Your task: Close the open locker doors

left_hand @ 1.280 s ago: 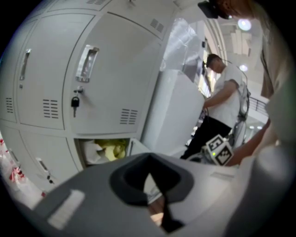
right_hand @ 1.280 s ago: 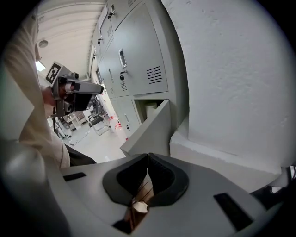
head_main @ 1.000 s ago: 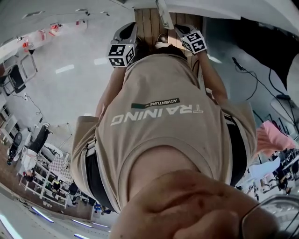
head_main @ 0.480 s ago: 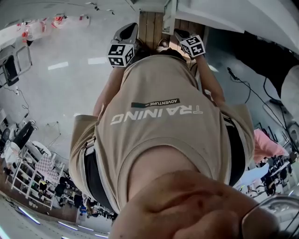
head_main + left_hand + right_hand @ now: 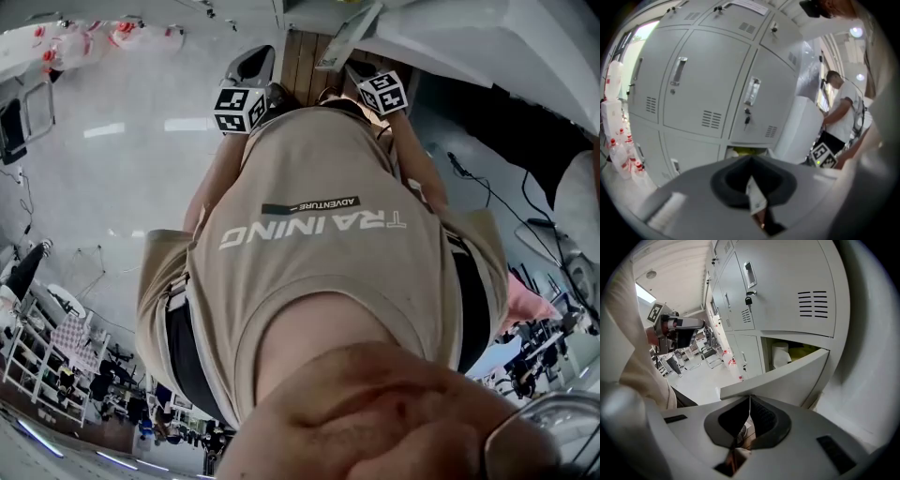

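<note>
Two grippers are raised in front of a grey bank of lockers (image 5: 708,84). The left gripper (image 5: 751,164) has its jaws pressed together with nothing between them. The right gripper (image 5: 750,401) is likewise clenched and empty.

One open door (image 5: 787,380) stands in the lower row and swings outward from its compartment (image 5: 806,348), which holds a white roll (image 5: 780,354) and something yellow. In the right gripper view the door lies just beyond the jaw tips; contact cannot be confirmed. In the left gripper view the same door appears as a pale panel to the right of the jaws. The upper door (image 5: 787,287) above it is closed, with a key in its lock.

Handling assessment: the door appears to be thin painted sheet metal, so it is probably light, stiff and free on its hinge. The smooth face is likely slippery and offers little to pinch. Recommended contact is a flat push with the clenched jaws on the outer face near the free edge (image 5: 724,392), well away from the hinge side. Apply steady pressure; a hard shove may make the panel bounce back off the frame.
</note>
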`<move>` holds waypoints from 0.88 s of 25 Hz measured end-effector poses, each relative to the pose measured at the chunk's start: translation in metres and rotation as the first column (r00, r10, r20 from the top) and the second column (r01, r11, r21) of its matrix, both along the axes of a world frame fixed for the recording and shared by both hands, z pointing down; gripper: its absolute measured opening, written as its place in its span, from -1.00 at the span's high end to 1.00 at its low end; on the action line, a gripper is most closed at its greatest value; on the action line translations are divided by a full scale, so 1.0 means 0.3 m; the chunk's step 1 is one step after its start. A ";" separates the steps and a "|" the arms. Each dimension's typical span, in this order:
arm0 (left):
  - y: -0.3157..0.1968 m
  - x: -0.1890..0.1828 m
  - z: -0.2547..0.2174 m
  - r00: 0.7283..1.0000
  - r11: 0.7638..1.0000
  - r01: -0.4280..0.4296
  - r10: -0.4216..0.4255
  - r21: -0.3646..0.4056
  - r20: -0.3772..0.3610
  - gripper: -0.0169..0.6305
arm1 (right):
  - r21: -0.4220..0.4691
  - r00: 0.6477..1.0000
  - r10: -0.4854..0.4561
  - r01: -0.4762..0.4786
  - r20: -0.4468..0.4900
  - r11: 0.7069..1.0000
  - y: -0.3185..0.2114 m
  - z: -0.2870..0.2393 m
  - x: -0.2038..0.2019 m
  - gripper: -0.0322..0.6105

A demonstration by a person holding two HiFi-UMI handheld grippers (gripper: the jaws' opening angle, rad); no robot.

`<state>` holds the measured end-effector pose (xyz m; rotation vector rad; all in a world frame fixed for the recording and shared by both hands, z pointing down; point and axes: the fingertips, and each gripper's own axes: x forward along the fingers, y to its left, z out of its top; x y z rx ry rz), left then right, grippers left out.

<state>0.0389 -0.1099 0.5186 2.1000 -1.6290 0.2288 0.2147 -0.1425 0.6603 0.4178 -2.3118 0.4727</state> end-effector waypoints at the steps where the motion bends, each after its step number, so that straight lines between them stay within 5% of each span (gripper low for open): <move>1: 0.000 -0.024 0.000 1.000 1.000 0.001 -0.001 0.005 0.003 0.95 | 0.002 1.000 -0.001 0.001 0.000 1.000 -0.004 0.001 -0.023 0.85; 22: -0.040 -0.247 -0.049 0.993 0.994 0.108 -0.109 0.022 0.033 0.95 | 0.017 0.996 -0.072 0.071 0.044 0.997 -0.200 -0.027 -0.340 0.85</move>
